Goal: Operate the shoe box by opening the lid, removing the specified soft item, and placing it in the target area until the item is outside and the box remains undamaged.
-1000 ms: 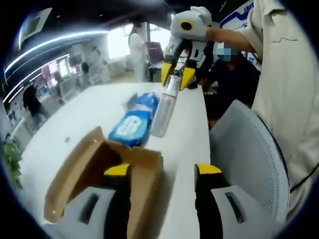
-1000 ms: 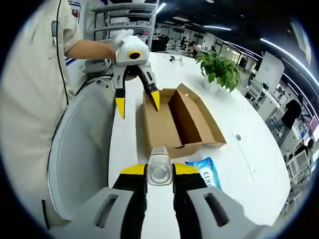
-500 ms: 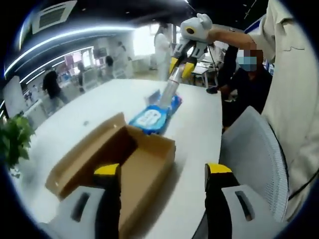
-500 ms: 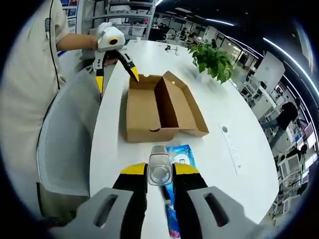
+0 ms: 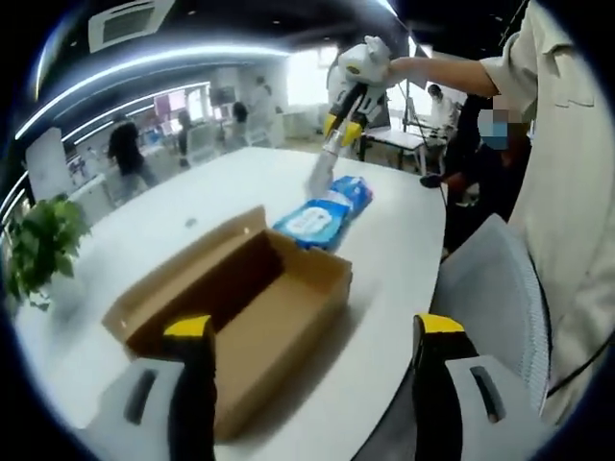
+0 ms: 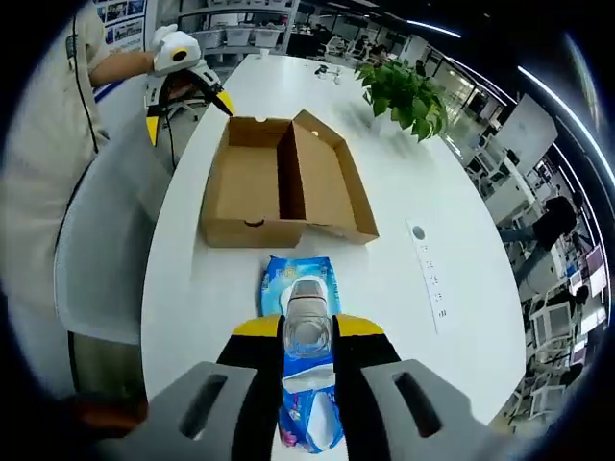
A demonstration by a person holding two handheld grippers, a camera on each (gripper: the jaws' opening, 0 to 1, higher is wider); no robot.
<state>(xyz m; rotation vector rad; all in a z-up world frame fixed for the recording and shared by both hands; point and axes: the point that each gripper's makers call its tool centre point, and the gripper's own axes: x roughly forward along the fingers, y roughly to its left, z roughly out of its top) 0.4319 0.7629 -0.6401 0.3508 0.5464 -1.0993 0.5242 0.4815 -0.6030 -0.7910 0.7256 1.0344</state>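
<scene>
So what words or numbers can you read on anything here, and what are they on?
None can be read as they stand.
Blue wipes pack: a white label with print, too blurred to read in either view.
Shoe box: plain brown cardboard, no print showing.
Clear bottle between the right gripper's jaws: no label showing.
Wall posters in the right gripper view: too small to read.

White table (image 6: pixel 183 288) bears open box (image 6: pixel 279 192), probably wipes (image 6: pixel 293 279).
</scene>
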